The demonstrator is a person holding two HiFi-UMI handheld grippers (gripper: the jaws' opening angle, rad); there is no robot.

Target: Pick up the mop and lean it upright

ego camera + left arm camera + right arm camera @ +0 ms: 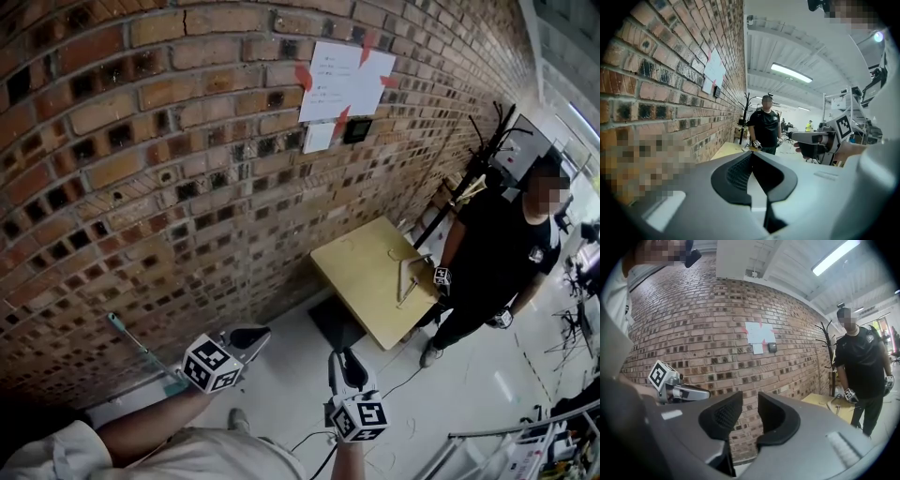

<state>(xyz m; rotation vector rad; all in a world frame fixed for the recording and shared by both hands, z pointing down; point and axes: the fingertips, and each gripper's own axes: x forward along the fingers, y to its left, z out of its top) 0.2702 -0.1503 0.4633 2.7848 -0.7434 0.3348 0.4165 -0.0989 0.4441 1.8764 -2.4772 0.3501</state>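
Note:
A thin teal-green mop handle [141, 349] slants against the foot of the brick wall at the lower left of the head view; its lower end is hidden behind my left arm. Just right of the handle, and apart from it, my left gripper [255, 335] is held level. Its jaws are shut [751, 154] with nothing between them. My right gripper [345, 361] hovers beside it over the pale floor. In the right gripper view its pads [750, 401] stand a little apart and empty, facing the wall. Each gripper shows in the other's view: the left [686, 392], the right [811, 138].
A brick wall [141, 187] with a taped paper sheet [342, 84] fills the left. A yellow table [366, 272] stands ahead with a dark mat [337, 323] at its near end. A person in black [497, 253] stands by it, near a coat rack [478, 159]. A metal rack [516, 445] is at lower right.

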